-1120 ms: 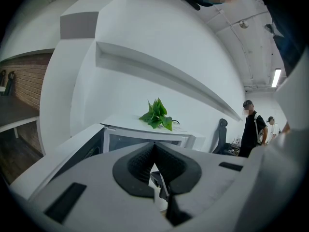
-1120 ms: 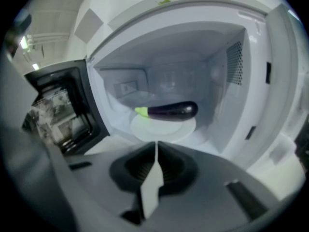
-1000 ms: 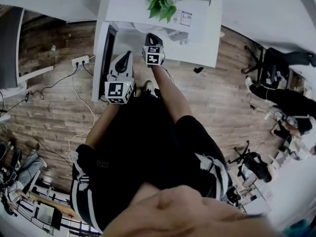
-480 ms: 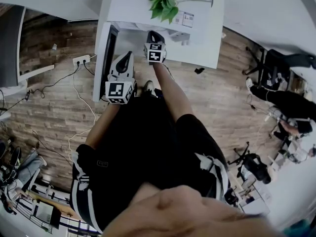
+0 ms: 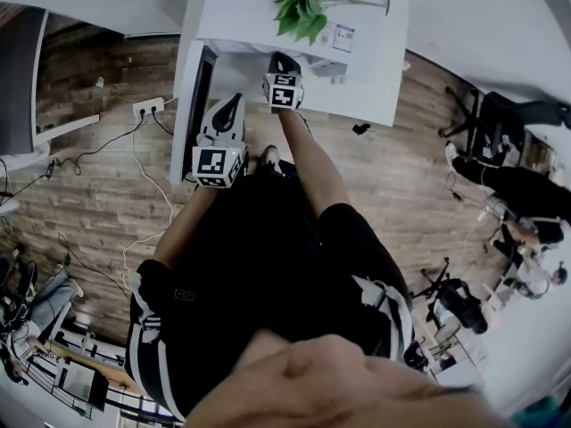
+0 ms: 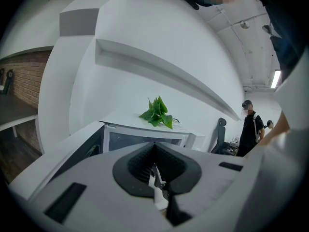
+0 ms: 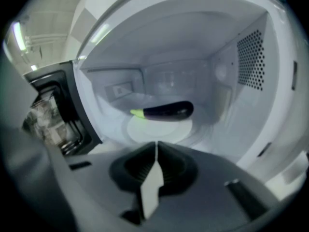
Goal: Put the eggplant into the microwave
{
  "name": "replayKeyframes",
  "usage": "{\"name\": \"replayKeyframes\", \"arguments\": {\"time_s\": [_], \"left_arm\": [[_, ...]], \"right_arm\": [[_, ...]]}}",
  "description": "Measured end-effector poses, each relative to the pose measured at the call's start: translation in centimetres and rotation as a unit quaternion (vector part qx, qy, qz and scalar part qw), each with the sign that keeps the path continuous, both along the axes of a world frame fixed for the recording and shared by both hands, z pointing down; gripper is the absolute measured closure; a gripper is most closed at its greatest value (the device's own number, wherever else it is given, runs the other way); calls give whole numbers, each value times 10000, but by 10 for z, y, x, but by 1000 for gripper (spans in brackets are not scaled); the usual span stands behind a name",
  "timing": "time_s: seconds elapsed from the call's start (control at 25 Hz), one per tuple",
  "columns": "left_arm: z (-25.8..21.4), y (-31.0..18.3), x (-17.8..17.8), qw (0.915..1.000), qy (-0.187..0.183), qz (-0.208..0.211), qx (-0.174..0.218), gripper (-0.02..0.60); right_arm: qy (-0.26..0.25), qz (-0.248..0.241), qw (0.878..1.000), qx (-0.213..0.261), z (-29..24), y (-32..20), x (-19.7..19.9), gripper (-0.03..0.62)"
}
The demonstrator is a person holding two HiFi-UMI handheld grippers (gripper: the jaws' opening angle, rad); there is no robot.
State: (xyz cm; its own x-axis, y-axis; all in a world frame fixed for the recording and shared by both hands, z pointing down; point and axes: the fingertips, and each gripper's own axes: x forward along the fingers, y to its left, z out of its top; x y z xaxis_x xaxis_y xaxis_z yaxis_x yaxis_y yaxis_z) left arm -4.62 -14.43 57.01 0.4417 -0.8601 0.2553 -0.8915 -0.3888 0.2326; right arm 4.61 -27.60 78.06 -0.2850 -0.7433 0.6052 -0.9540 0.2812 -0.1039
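**A:** Where does the eggplant point(image 7: 164, 111) lie?

**B:** It lies inside the microwave point(image 7: 241, 57), on the round glass plate point(image 7: 159, 129). It rests across the plate's back edge, with its green stalk end toward the open door point(image 7: 53, 110) on the left. Nothing touches it.

**A:** And the two grippers?

**B:** The right gripper point(image 7: 156, 146) is held at the mouth of the microwave, apart from the eggplant. Its jaws are together with nothing between them. The left gripper point(image 6: 155, 146) sits lower and further left, near the door. Its jaws are also closed and empty.

**A:** What carries the microwave?

**B:** A white bench point(image 5: 366, 92) carries it, with the dark door swung out at the bench's left edge. A leafy green plant point(image 5: 299, 3) stands on the white top above the opening, and a small sticker point(image 5: 337, 36) is just beside it.

**A:** What does the rest of the room show?

**B:** The floor point(image 5: 401, 176) is brown wood planks. A white power strip point(image 5: 147, 108) lies on the floor left of the bench, with cables trailing from it. An office chair point(image 5: 459, 297) stands well off to the right. The left gripper view shows a curved white wall, a patch of brick point(image 6: 24, 81) at the left edge, and a person in dark clothes point(image 6: 251, 129) standing far back under a strip light point(image 6: 276, 79).
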Motion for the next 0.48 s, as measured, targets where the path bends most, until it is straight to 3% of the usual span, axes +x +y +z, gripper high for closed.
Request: {"name": "replayKeyframes", "arguments": {"time_s": [0.48], "left_arm": [[-2,-2,-2,10000,16,-32,1,552]], "right_arm": [[-19,37,10000,0,-3,-6,1,556]]}}
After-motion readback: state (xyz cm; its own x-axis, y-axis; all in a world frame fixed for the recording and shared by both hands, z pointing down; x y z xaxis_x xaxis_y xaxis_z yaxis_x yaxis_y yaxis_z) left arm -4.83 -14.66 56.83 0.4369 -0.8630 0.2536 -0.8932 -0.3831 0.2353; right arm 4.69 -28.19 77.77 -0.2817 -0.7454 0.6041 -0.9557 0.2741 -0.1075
